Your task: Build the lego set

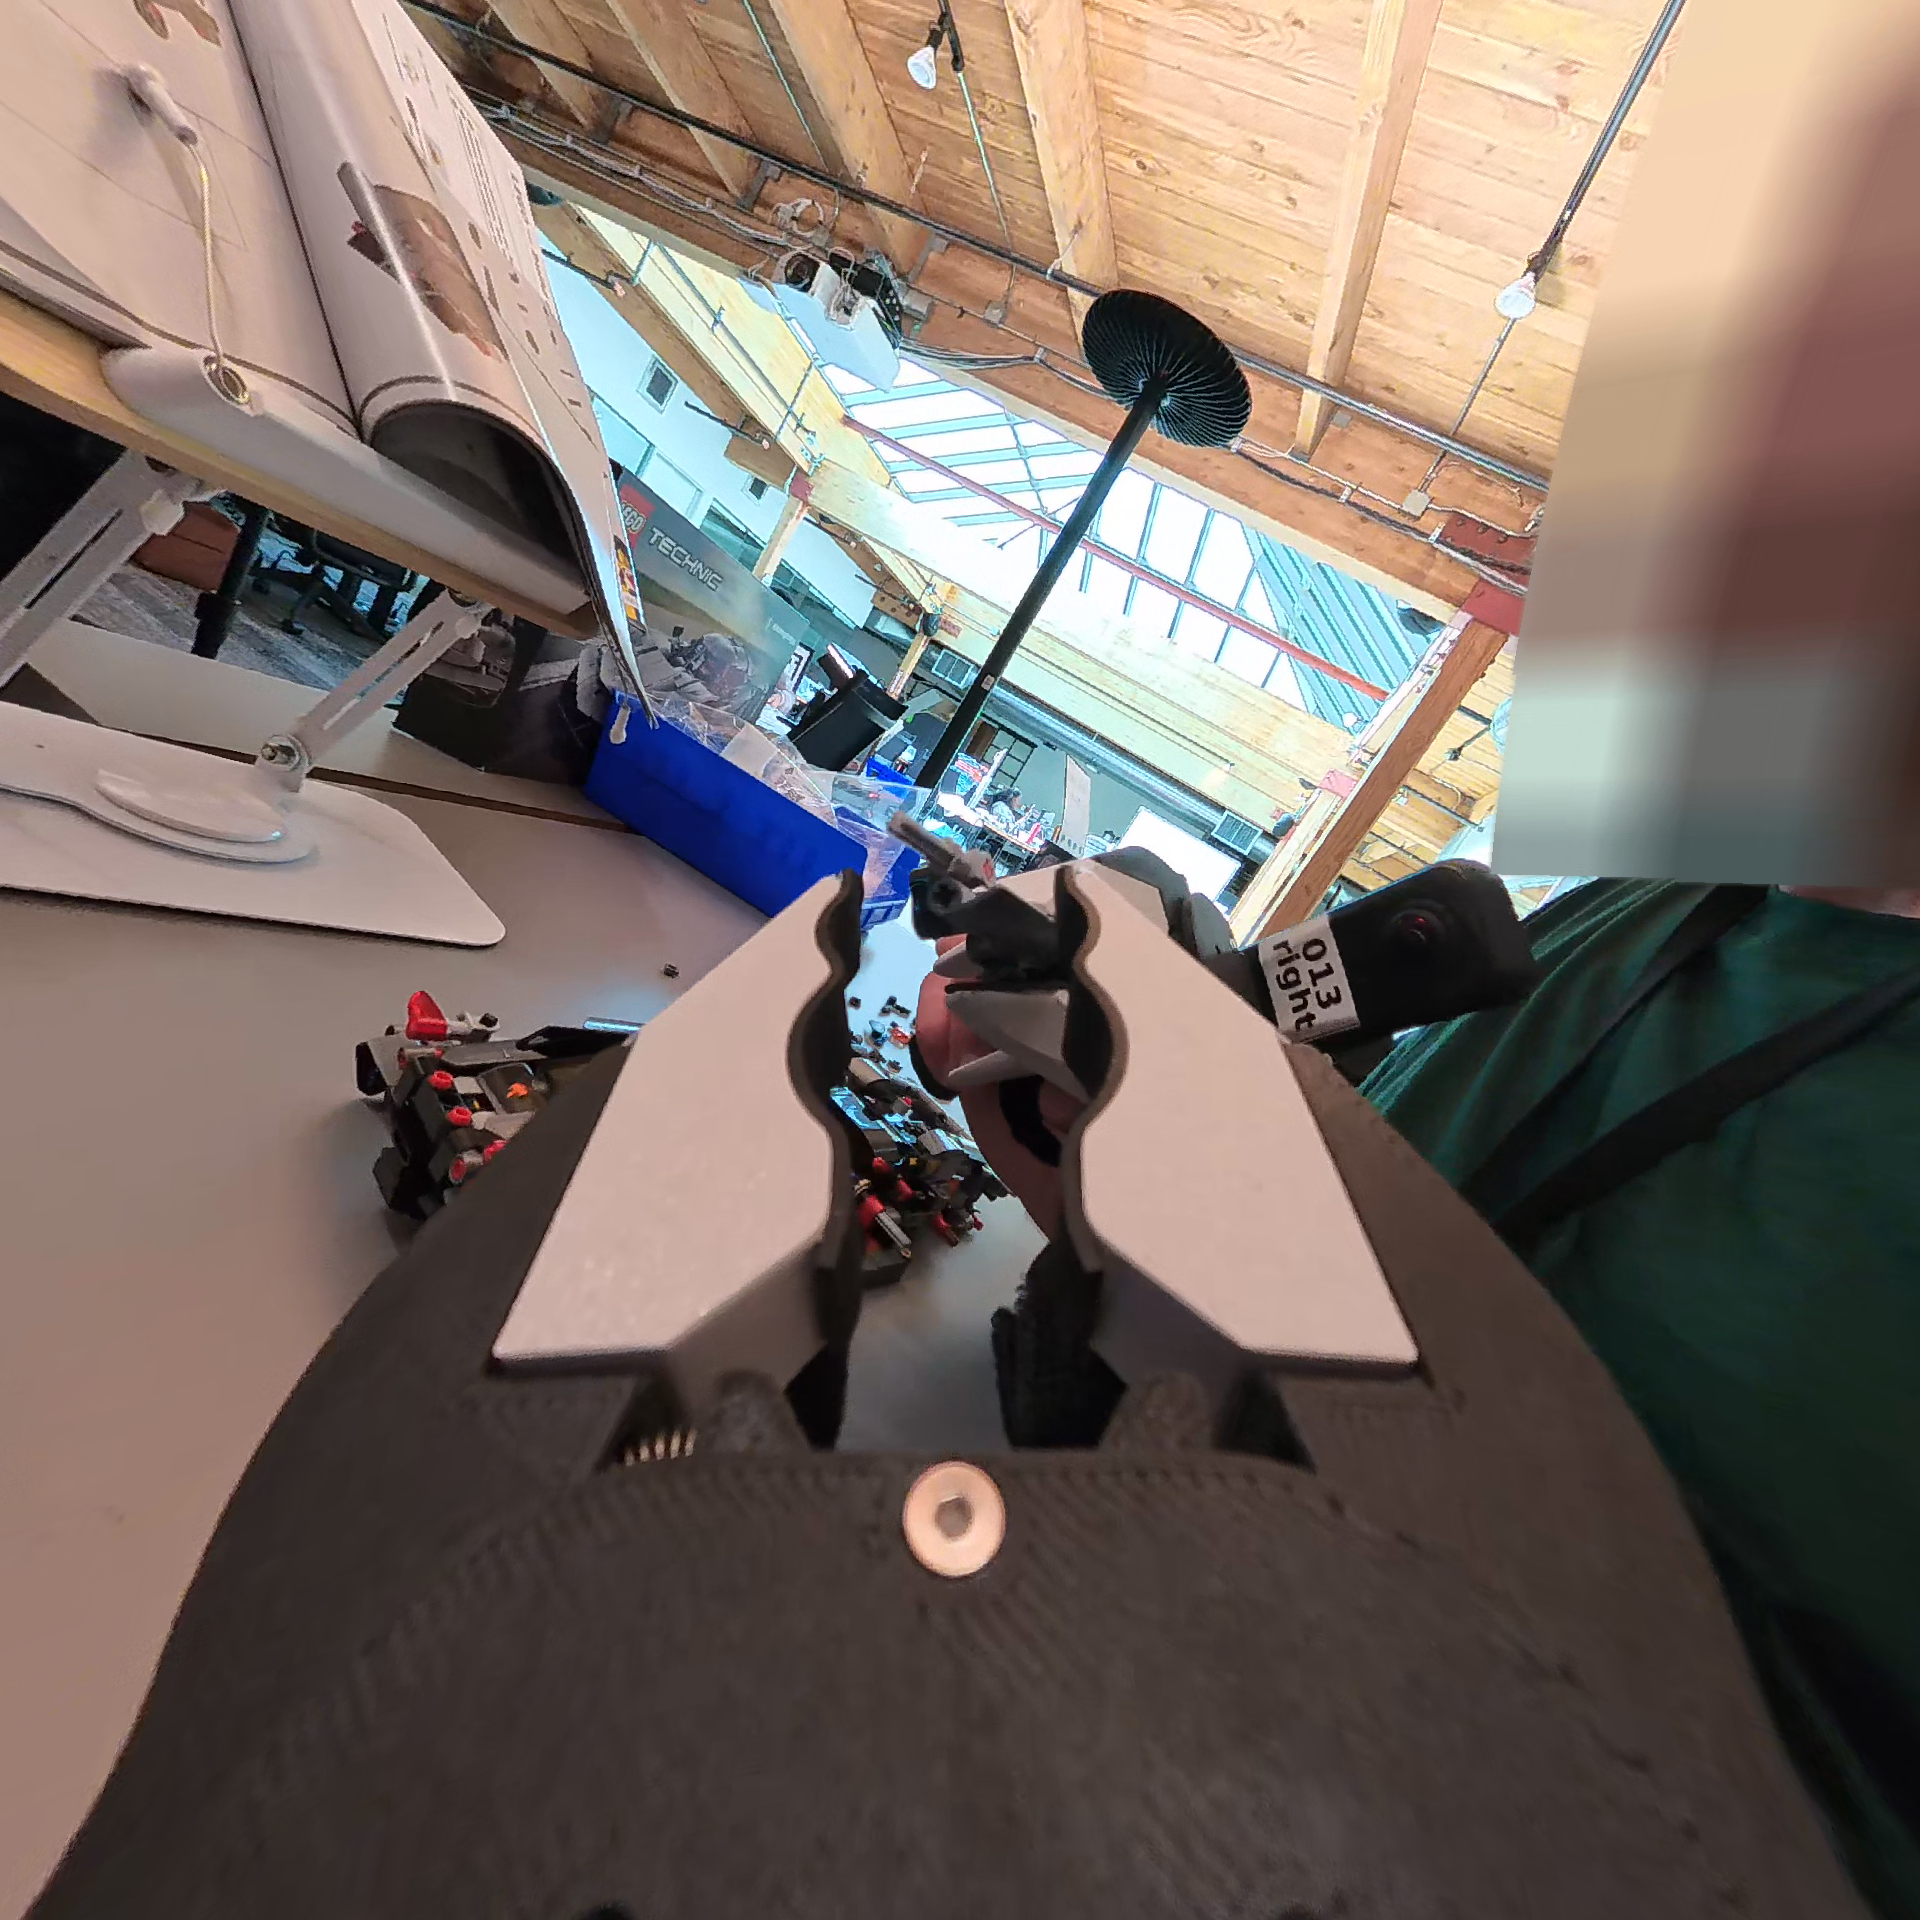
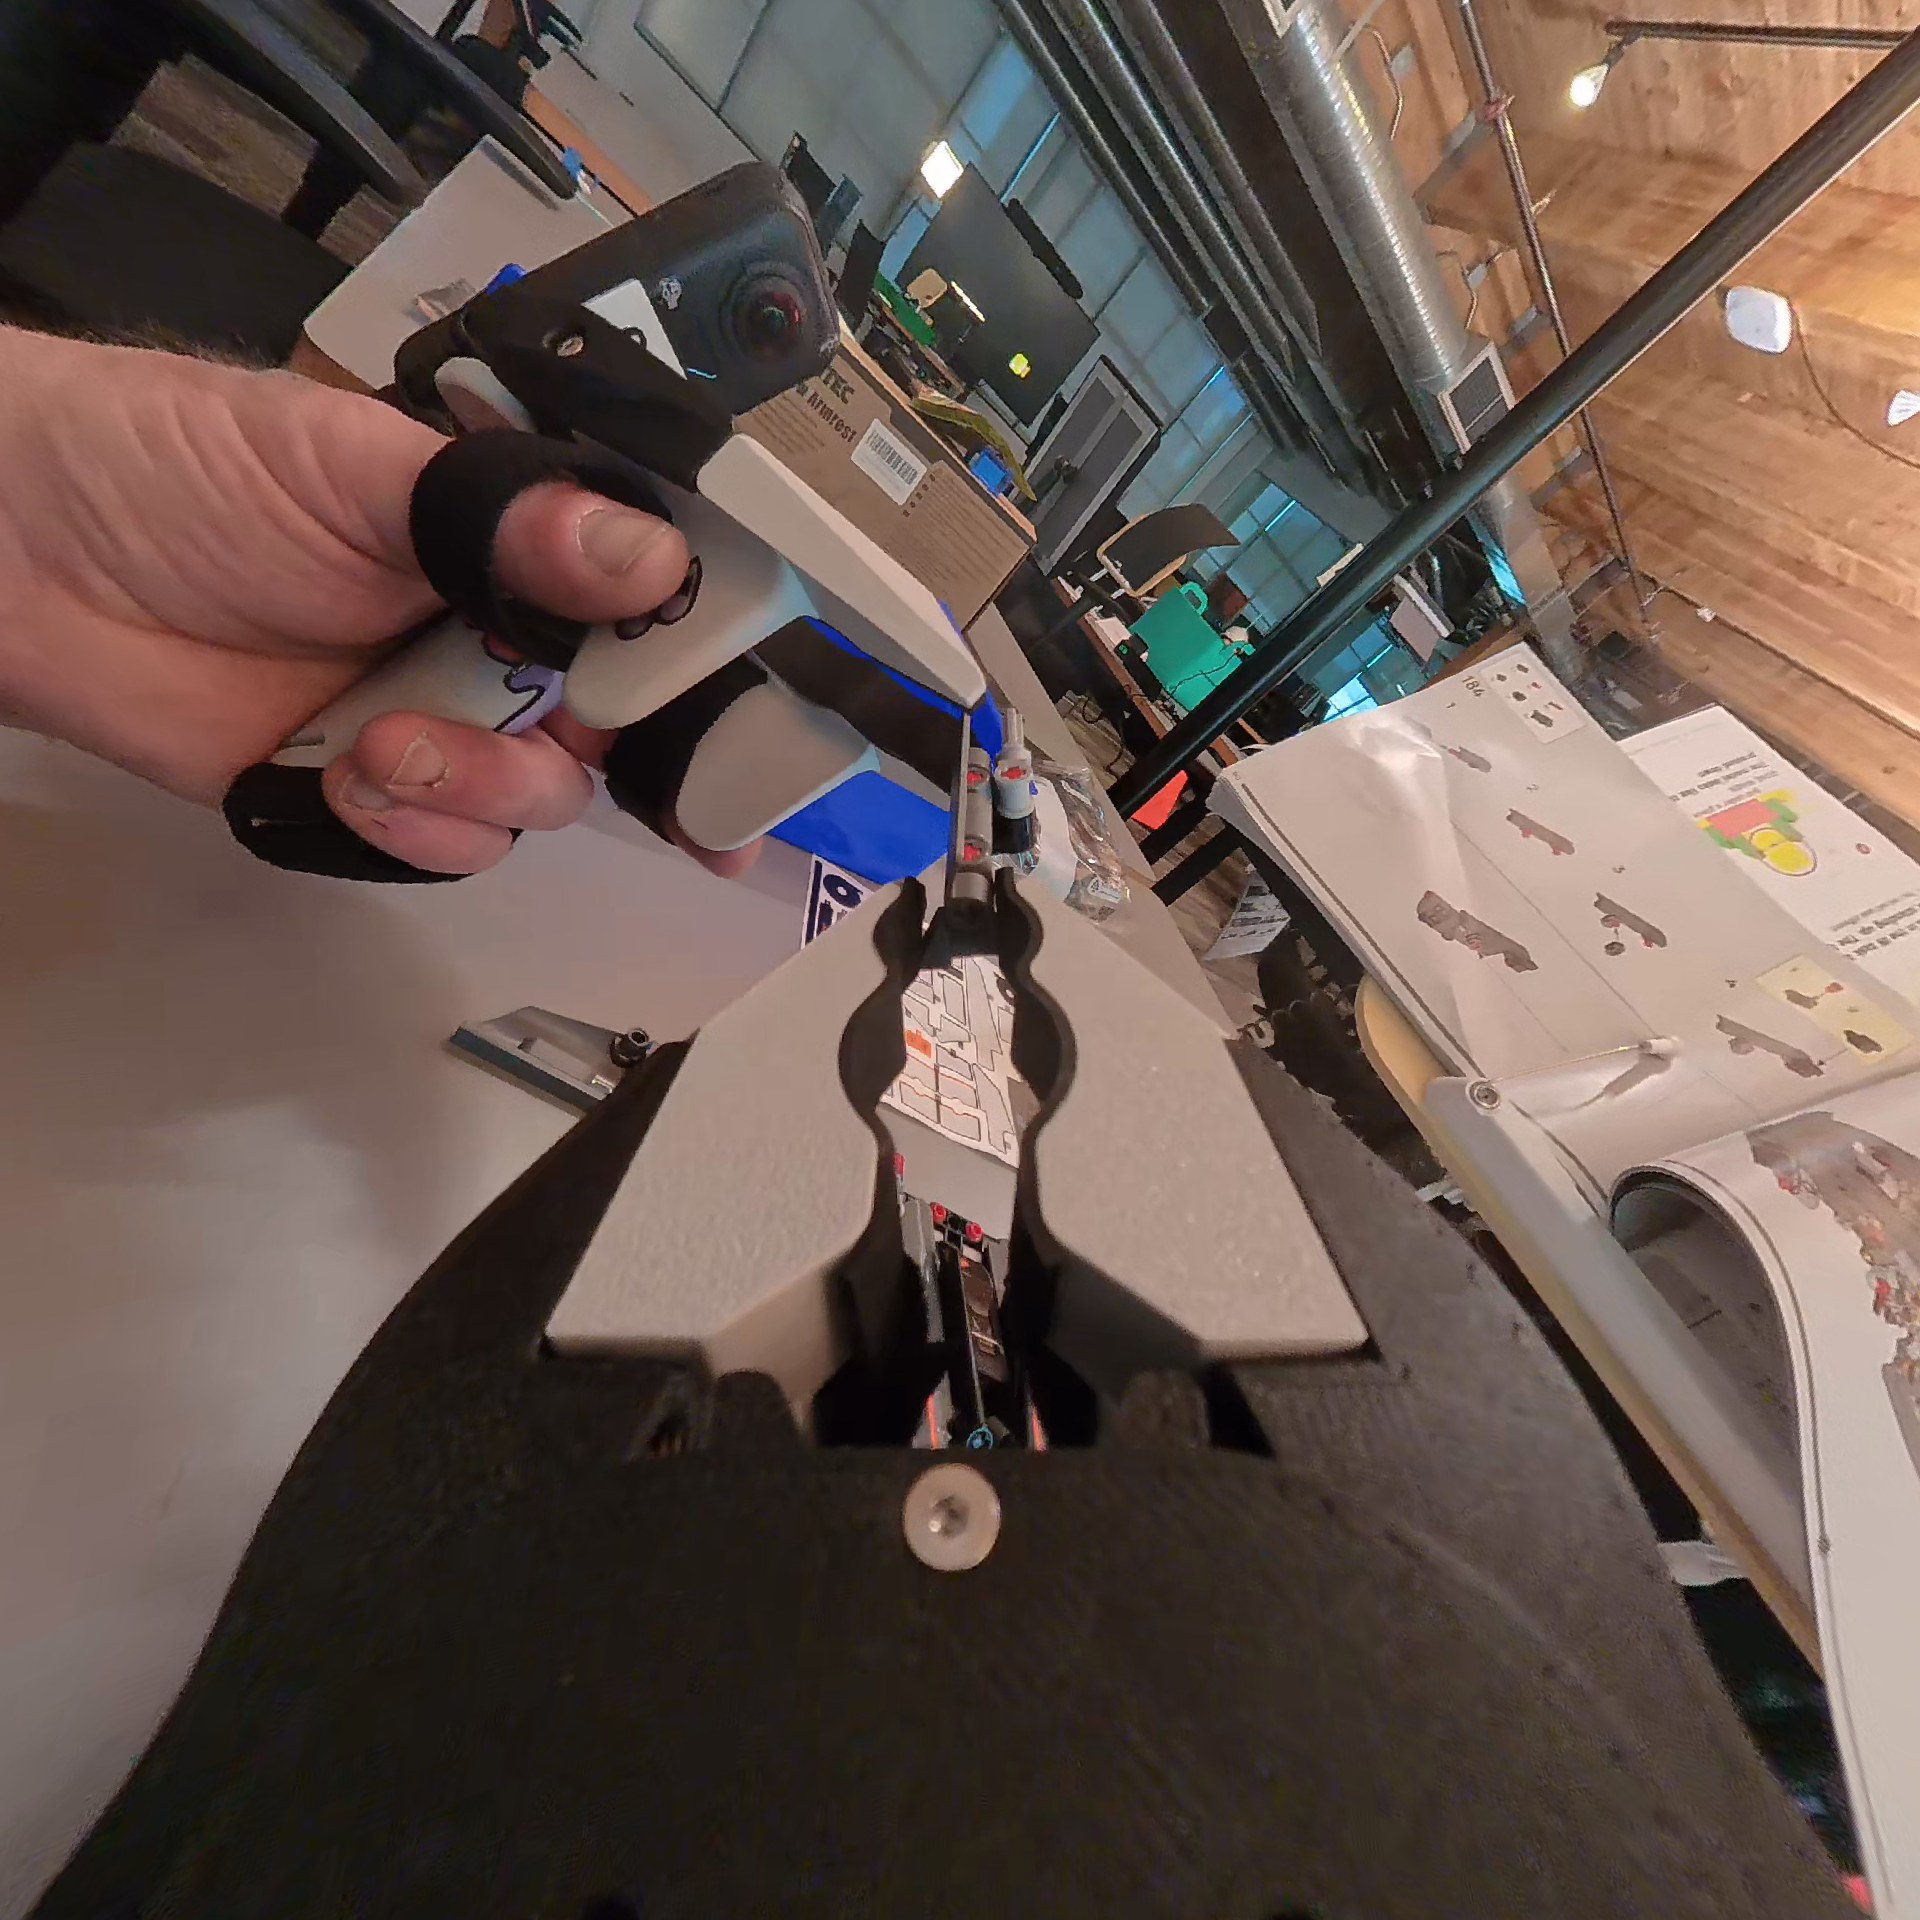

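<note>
My right gripper [image 2: 958,902] is shut at its tips on a small black and grey Lego piece [image 2: 982,831] with red pins that sticks out forward. In the left wrist view that piece [image 1: 948,883] is held up just beyond my left gripper [image 1: 964,902], whose grey fingers stand apart and hold nothing. The right gripper's body [image 1: 1023,1013] shows between them. The left gripper [image 2: 790,665] also shows in the right wrist view, held in a hand [image 2: 208,582], jaws apart, close to the piece. A part-built black, grey and red Lego model [image 1: 457,1101] lies on the table.
Loose Lego parts [image 1: 904,1143] are scattered on the grey table [image 1: 208,1351]. A blue bin [image 1: 717,810] with plastic bags stands behind. An open instruction booklet [image 2: 1507,883] rests on a white stand [image 1: 239,810]. A sticker sheet [image 2: 956,1049] lies below. A person's green shirt [image 1: 1714,1195] is at right. Left and right tips are no more than a few centimetres apart.
</note>
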### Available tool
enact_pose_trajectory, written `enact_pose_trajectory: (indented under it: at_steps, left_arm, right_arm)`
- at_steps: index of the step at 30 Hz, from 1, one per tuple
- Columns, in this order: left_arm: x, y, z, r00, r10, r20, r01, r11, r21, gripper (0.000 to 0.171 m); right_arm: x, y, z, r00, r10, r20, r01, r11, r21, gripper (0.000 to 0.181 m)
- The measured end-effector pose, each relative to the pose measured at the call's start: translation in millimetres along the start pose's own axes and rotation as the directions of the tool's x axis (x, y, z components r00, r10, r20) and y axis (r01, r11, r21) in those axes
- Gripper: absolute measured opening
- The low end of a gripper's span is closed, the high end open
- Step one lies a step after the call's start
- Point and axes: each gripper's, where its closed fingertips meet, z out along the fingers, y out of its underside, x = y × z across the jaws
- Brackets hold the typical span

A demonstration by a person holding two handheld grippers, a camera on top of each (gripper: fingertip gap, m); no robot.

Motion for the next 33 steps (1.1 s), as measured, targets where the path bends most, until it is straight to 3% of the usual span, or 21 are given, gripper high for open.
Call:
enact_pose_trajectory:
  at_steps: [8, 17, 33]
  left_arm:
    - [2, 2, 7, 1.0, 0.004, -0.02, -0.004, 1.0, -0.007, 0.035]
    - [4, 5, 18, 0.999, 0.013, -0.038, -0.014, 1.0, -0.014, 0.034]
    - [5, 4, 22, 0.998, 0.019, -0.051, -0.02, 1.0, -0.003, 0.025]
  right_arm:
    - [6, -1, -2, 0.989, 0.146, 0.037, -0.147, 0.988, 0.037, 0.012]
    - [14, -2, -5, 0.925, 0.358, 0.128, -0.37, 0.926, 0.083, 0.011]
    - [9, -4, -4, 0.883, 0.426, 0.199, -0.449, 0.889, 0.09, 0.011]
